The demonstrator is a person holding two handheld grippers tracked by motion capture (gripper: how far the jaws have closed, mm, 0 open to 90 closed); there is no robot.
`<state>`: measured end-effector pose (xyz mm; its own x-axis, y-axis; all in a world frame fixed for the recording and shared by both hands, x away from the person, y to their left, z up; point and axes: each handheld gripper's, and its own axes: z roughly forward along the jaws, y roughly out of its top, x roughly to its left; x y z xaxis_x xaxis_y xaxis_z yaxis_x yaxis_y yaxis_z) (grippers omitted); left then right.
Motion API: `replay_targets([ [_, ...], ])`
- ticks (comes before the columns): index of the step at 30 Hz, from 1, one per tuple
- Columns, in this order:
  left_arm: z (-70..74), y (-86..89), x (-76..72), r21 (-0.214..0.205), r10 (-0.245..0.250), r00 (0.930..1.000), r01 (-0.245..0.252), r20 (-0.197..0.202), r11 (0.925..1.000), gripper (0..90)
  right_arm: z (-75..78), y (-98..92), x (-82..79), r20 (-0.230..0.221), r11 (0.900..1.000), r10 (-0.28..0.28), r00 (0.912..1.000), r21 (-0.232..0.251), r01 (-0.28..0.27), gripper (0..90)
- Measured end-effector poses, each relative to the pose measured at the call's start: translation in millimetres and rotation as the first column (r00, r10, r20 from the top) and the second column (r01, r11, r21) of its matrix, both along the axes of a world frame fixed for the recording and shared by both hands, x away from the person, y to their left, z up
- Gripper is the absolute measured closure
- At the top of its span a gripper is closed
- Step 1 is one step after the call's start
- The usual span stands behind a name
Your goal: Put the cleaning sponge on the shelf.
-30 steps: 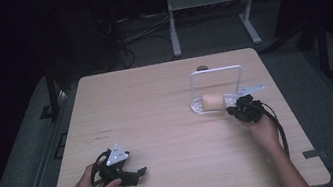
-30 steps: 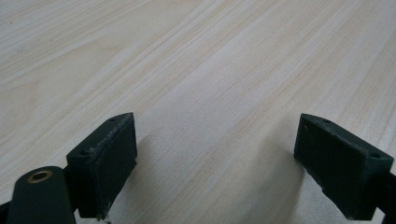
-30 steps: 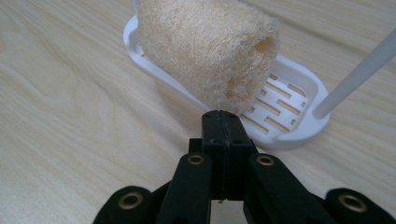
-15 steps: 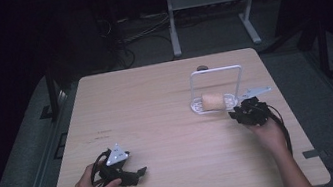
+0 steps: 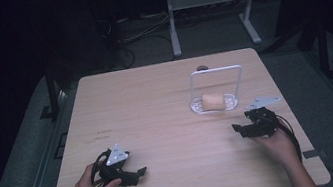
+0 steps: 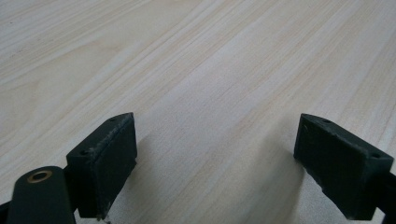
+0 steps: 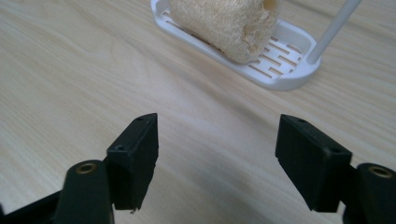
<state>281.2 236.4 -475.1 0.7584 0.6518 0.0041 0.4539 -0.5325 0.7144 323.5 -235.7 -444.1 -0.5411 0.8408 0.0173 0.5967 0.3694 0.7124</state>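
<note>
Currently the loofah piece [image 5: 213, 101] lies on its side in the white slotted tray [image 5: 197, 109], which sits on the wooden counter [image 5: 155, 100] toward the far right; a white wire handle [image 5: 215, 70] arches over the tray. The right gripper [image 5: 242, 129] is just in front of the tray, apart from it and aimed toward it, and its fingers have just been opening: in the right gripper view they [image 7: 135, 158] stand wide apart with bare counter between them. From that view the loofah [image 7: 224, 25] fills roughly the left half of the tray [image 7: 285, 74]; its far end is cut off by the frame edge, so its length is unclear. The left gripper [image 5: 134, 173] rests low at the near left, well apart from the tray, fingers [image 6: 109, 161] spread, nothing between.
</note>
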Motion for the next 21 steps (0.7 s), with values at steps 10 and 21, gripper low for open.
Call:
replay_targets([
  [10, 0.0, 0.0, 0.0, 0.000, 0.000, 1.0000, 0.000, 0.000, 1.0000, 12.6, -1.4, -7.3, -22.9, 0.020, 1.0000, 0.001, 0.9998, 0.003, -0.001, 21.4],
  [21, 0.0, 0.0, 0.0, 0.000, -0.001, 1.0000, 0.001, 0.001, 1.0000, 12.6, -7.0, -20.9, -49.0, 0.022, 0.9990, -0.035, 0.9991, 0.029, 0.035, 14.2],
])
